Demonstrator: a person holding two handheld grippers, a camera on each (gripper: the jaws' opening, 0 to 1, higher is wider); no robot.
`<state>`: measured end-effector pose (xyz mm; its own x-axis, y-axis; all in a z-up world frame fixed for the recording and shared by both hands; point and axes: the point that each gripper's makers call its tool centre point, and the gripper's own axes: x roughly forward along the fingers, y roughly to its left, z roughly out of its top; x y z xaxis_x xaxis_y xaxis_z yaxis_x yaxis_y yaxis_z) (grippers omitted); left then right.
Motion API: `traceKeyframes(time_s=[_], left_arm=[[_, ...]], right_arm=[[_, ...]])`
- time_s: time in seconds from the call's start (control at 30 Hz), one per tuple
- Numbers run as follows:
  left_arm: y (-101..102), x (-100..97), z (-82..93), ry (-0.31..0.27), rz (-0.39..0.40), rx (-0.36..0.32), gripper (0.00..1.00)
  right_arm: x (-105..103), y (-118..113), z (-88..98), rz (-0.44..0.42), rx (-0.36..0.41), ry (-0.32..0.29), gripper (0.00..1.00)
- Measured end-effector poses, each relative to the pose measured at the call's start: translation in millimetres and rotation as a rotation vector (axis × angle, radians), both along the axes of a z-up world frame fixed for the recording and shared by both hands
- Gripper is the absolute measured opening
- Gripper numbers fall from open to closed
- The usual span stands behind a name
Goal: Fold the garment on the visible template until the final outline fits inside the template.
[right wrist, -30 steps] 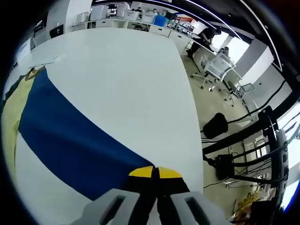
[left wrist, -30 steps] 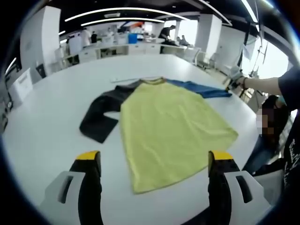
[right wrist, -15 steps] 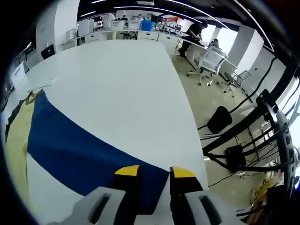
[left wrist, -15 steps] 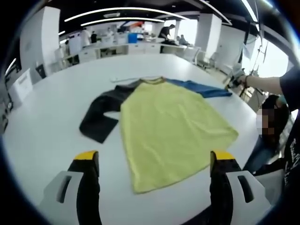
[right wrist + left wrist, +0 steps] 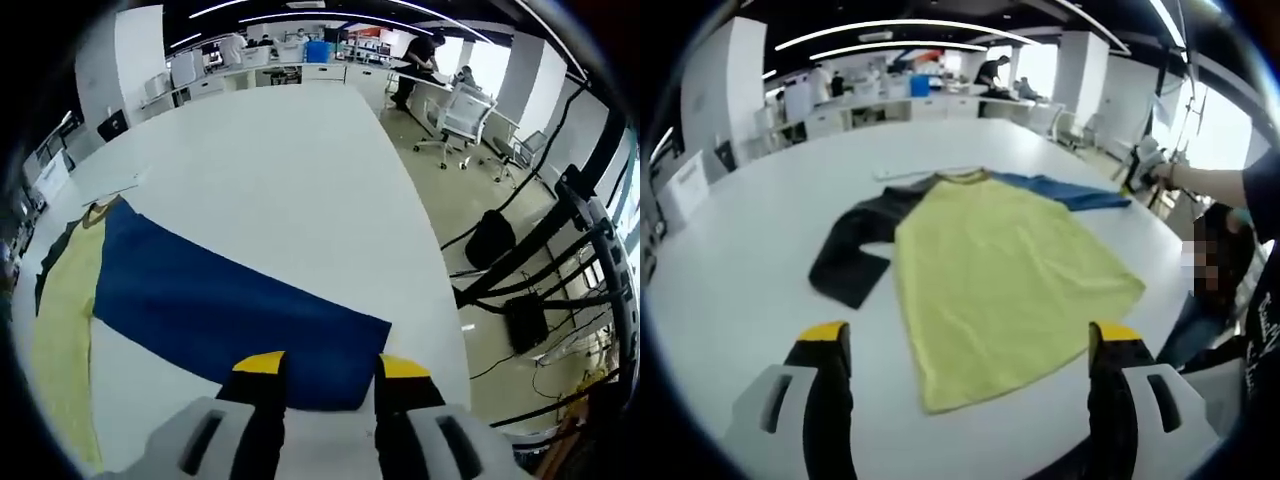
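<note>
Flat on the table [image 5: 730,280], shirt [image 5: 1000,270] spread for folding; left gripper [image 5: 970,345] wide, empty. Right gripper [image 5: 325,365] parted over blue sleeve [image 5: 230,300], apparently just laid out.

left gripper view: set low over the near edge of the white table [image 5: 730,290], facing along it toward the garment [image 5: 990,270] from a little way back. right gripper view: close above the blue sleeve [image 5: 230,300] at the table's far side, facing along the tabletop toward distant desks. shared: sleeve, yellow body, tabletop.
</note>
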<state>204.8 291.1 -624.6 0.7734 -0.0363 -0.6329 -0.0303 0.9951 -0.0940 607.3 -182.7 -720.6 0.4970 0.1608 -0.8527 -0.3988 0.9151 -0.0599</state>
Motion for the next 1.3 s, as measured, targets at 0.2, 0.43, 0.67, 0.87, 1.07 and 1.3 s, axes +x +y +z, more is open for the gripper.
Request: traceKeyframes(time_s=[0.2,0.43,0.67,0.87,1.07,1.3], left_arm=[[-2,0.0,0.2,0.0,-0.008,0.003,0.94],[-4,-0.3,0.7,-0.001,-0.016,0.009,0.94],[-5,-1.3,0.3,0.005,-0.024,0.014,0.94],[-4,-1.4,0.9,0.007,-0.028,0.021,0.94],[-5,-1.7,0.9,0.01,-0.032,0.026,0.94],[-1,-2.2,0.9,0.016,-0.009,0.021,0.96]], right_arm=[[-9,-10,-9.3,-0.03,-0.005,0.029,0.29],[-15,-13,-15.8,-0.082,0.047,0.056,0.22],[-16,-14,-15.2,-0.102,0.064,0.049,0.15],[-14,-18,-16.0,-0.121,0.068,0.05,0.05],[-16,-12,-15.1,-0.124,0.077,0.059,0.0],[-12,-13,-16.0,-0.133,0.077,0.063,0.0]])
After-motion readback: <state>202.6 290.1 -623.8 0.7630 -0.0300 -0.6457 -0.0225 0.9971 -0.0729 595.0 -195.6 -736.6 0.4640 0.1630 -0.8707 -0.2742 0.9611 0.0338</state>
